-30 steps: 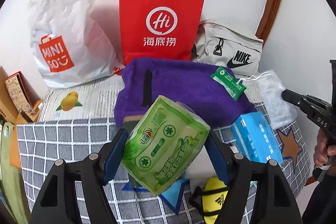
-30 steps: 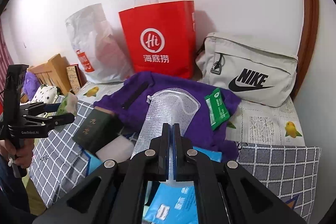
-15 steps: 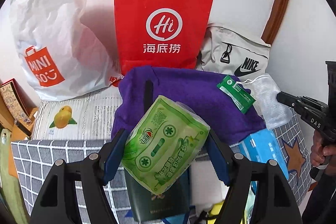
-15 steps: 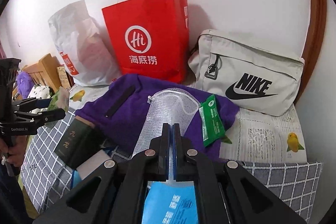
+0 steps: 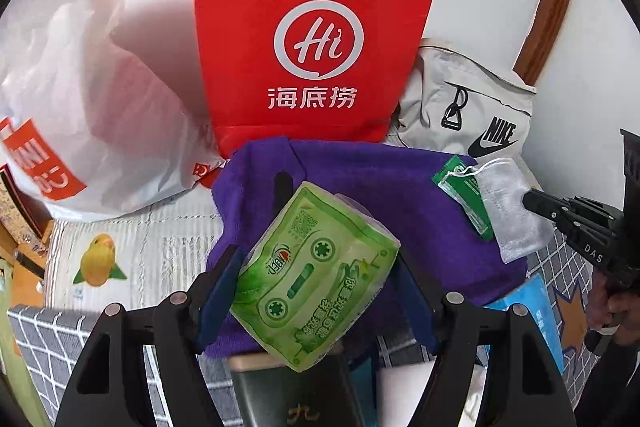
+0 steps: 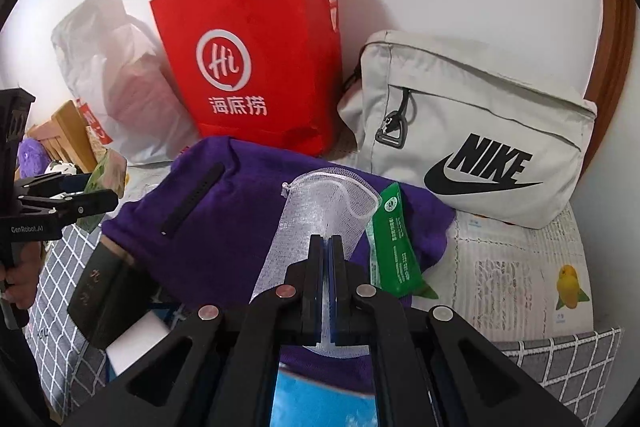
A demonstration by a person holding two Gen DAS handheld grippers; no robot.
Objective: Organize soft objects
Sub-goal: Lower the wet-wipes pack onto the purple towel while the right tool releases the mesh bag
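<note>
Two soft items are held, one per gripper. Left gripper [image 5: 316,287]: blue-padded fingers [image 5: 218,291] clamped on either side of a green tissue pack [image 5: 316,279], which sits tilted between them, raised above the purple cloth [image 5: 420,203]. Right gripper [image 6: 326,259]: fingers pressed together on the lower part of a white mesh pouch [image 6: 320,215]; the pouch's drawstring mouth points away from the gripper, toward the bags. In the left wrist view the same pouch [image 5: 512,211] hangs at the tip of the right gripper [image 5: 536,201], over the cloth's right edge.

One small green sachet [image 6: 394,247] lies on the purple cloth [image 6: 224,211], just beside the mesh pouch, to its right. One dark green box [image 6: 104,291] with gold characters lies at the cloth's near-left edge, partly over a white item. A blue packet [image 6: 324,403] shows below the right gripper, partly hidden.

Containers, three, upright against the white wall: white plastic bag [image 5: 80,107] with orange logo on the left, red paper bag [image 5: 308,39] with white handles in the middle, grey Nike bag [image 6: 480,131] on the right. Contents of all three cannot be told from either view. The Nike bag's front zip appears closed.

Surface: grey checked cover [image 6: 560,371] near, white quilted sheet [image 5: 160,251] with yellow fruit prints behind it.
</note>
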